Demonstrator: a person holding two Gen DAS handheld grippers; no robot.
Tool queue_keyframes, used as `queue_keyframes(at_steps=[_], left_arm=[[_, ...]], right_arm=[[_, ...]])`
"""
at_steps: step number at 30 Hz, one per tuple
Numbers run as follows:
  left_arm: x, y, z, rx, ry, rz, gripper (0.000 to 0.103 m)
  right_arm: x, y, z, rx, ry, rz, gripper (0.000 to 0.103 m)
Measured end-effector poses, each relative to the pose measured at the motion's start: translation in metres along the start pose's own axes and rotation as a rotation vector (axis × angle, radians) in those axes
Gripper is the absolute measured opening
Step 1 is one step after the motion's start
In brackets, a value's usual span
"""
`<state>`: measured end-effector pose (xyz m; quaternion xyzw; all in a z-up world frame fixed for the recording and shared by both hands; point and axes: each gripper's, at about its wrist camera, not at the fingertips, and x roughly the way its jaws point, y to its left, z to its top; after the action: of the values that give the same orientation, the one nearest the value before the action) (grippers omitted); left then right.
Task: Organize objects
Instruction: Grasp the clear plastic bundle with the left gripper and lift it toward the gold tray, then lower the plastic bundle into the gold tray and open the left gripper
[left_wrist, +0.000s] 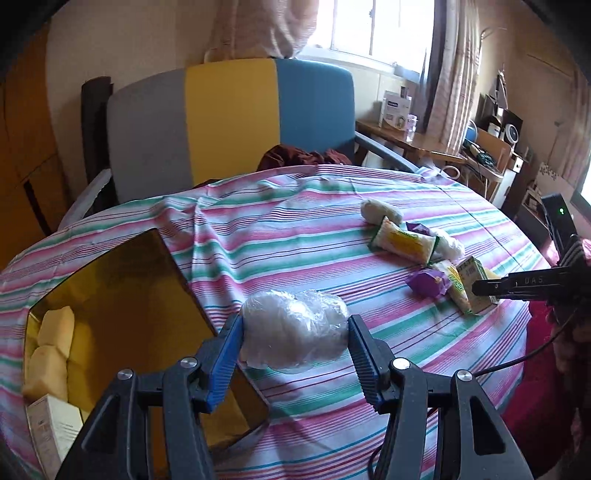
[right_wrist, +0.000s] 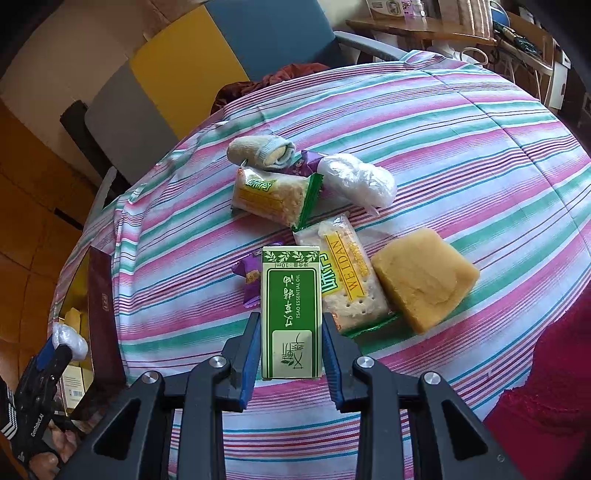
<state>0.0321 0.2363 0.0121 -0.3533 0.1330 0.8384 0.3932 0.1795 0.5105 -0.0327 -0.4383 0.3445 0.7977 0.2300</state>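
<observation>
Box at far left of the bench, gold-lined and open; its near end is cut off behind the left tool. Pale yellow blocks and a white carton are seen inside, the carton only in part. The left tool is partly open, its blue pads pressed on a plastic-wrapped white bundle, long axis lying across the jaws, held above the striped cloth beside the box.

The loose pile lies right of centre: rolled sock, wrapped white bundle on the cloth, snack packets, purple sweets partly hidden beneath them. The right tool is closed on a green essential-oil carton, long axis pointing away along the fingers, print upside down. Whether the carton is lifted cannot be told. A cracker packet touches it; a yellow block lies furthest right.
</observation>
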Motion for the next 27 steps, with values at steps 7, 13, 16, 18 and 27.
queue_keyframes(at_steps=[7,13,16,18,27], left_arm=[[-0.006,0.041,-0.009,-0.087,0.020,0.028,0.058],[-0.015,0.110,-0.024,-0.268,0.050,0.063,0.058],[-0.019,0.146,-0.033,-0.353,0.067,0.085,0.058],[-0.019,0.166,-0.036,-0.398,0.082,0.099,0.058],[0.023,0.235,-0.016,-0.478,0.194,0.180,0.058]], right_arm=[[0.001,0.000,0.000,0.000,0.006,-0.013,0.030],[0.001,0.001,0.000,-0.001,0.008,-0.013,0.030],[0.002,0.001,-0.001,-0.003,0.009,-0.012,0.030],[0.001,0.001,-0.001,-0.004,0.007,-0.009,0.030],[0.001,0.001,0.000,-0.003,0.002,0.003,0.030]])
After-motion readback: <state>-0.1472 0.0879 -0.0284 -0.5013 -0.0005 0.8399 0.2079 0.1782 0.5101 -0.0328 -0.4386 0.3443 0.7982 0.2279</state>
